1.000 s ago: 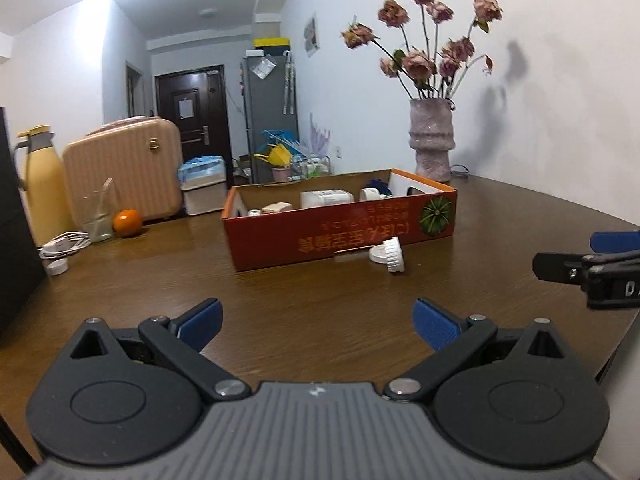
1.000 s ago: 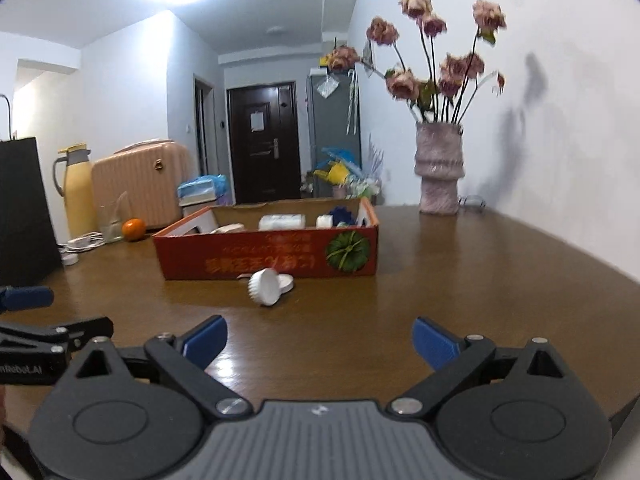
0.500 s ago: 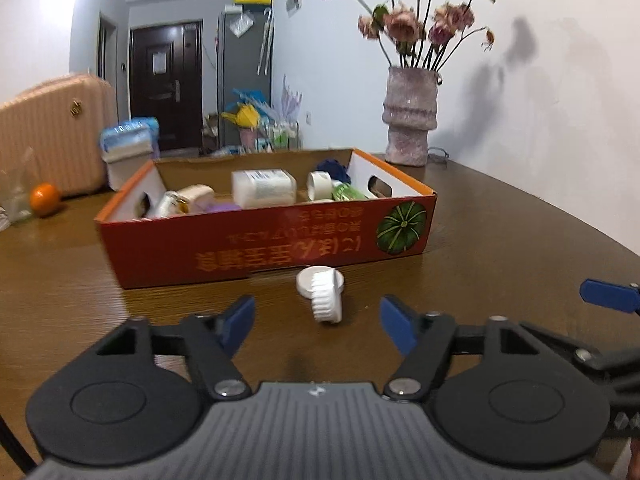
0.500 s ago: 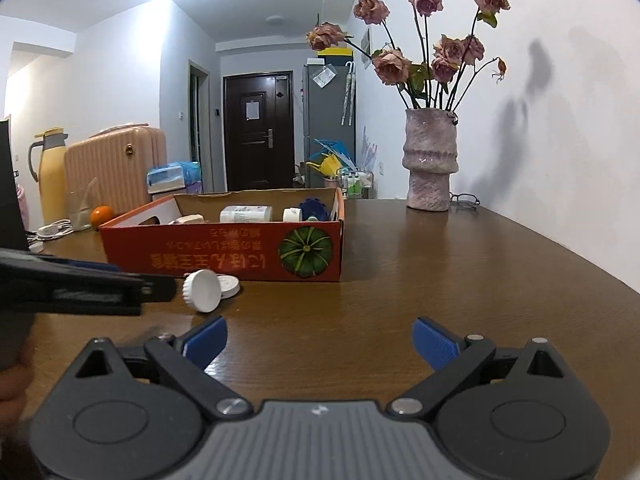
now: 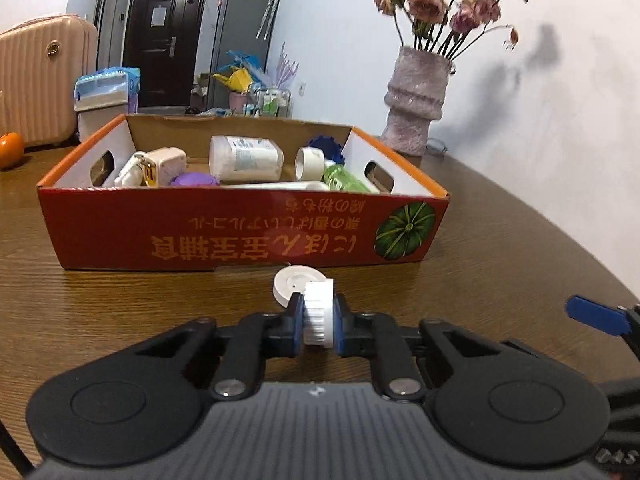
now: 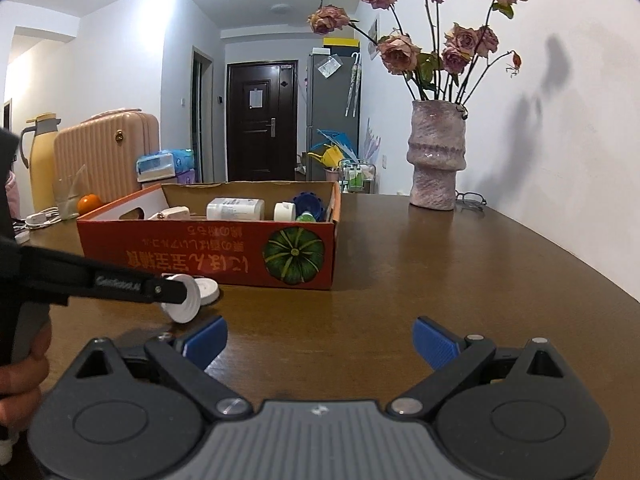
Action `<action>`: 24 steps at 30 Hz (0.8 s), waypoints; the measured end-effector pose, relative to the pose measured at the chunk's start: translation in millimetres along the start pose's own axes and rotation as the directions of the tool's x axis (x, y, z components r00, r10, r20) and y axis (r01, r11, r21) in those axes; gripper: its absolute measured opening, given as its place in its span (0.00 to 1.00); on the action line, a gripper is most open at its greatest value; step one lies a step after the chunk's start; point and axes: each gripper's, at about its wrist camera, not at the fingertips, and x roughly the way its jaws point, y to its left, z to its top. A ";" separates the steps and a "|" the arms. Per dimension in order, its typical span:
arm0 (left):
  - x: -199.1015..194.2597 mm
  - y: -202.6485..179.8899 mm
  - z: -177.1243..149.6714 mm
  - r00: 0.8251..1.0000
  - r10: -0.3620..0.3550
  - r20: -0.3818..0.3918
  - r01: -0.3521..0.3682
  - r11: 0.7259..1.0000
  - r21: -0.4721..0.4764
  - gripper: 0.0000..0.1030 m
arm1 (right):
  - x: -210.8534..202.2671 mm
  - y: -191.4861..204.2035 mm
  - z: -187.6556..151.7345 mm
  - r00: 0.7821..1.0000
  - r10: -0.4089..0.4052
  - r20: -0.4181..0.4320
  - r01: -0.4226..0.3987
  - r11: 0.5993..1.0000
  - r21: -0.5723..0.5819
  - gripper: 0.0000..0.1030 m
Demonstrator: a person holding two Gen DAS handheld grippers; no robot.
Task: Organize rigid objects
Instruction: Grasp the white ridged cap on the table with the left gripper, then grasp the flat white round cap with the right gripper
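Note:
My left gripper is shut on a white ribbed cap standing on edge on the wooden table, just in front of the red cardboard box. A flat white lid lies right behind the cap. The box holds a white bottle, a white charger, a purple piece, a green bottle and a blue gear-shaped thing. In the right wrist view the left gripper shows from the side on the cap. My right gripper is open and empty above the table.
A pink vase of dried roses and glasses stand at the back right by the wall. An orange, a cable, a yellow jug and a pink suitcase are at the far left. The table edge curves away on the right.
My left gripper moved forward to the white cap and closed on it. The right gripper shifted slightly closer to the box and stayed open.

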 end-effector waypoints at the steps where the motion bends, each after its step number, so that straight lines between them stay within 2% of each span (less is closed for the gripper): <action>1: -5.6 3.0 0.2 1.000 -0.004 0.014 0.004 1.000 0.000 0.15 | 1.7 2.2 2.1 1.000 0.002 0.000 -0.002 1.000 -0.002 0.96; 7: -44.4 37.6 -1.7 0.997 0.010 0.076 -0.009 1.000 -0.005 0.15 | 22.3 31.8 18.5 0.997 0.074 -0.024 -0.075 0.995 -0.066 0.96; 12: -79.3 84.9 -7.3 0.990 0.091 0.105 -0.085 0.994 -0.064 0.15 | 74.7 63.4 37.0 0.984 0.104 -0.146 -0.118 0.988 -0.095 0.96; 15: -92.8 109.5 -13.1 0.986 0.134 0.098 -0.123 0.987 -0.107 0.15 | 100.7 81.5 41.2 0.974 0.101 -0.203 -0.127 0.985 -0.118 0.92; 18: -106.6 129.4 -19.0 0.981 0.166 0.096 -0.152 0.978 -0.140 0.15 | 115.9 95.4 42.3 0.960 0.117 -0.252 -0.148 0.983 -0.107 0.80; 20: -116.7 140.2 -22.2 0.979 0.177 0.099 -0.160 0.974 -0.162 0.15 | 120.0 99.2 41.3 0.960 0.123 -0.253 -0.150 0.985 -0.090 0.70; 22: -126.6 147.6 -25.4 0.977 0.185 0.104 -0.165 0.970 -0.177 0.15 | 121.5 98.5 39.3 0.957 0.146 -0.251 -0.164 0.985 -0.052 0.52; 23: -131.7 149.6 -26.6 0.976 0.190 0.105 -0.169 0.968 -0.184 0.15 | 120.3 98.8 38.4 0.958 0.145 -0.246 -0.160 0.986 -0.044 0.49; 24: -135.7 150.4 -27.6 0.976 0.191 0.107 -0.169 0.968 -0.186 0.15 | 119.1 99.5 38.8 0.962 0.126 -0.241 -0.142 0.989 -0.048 0.37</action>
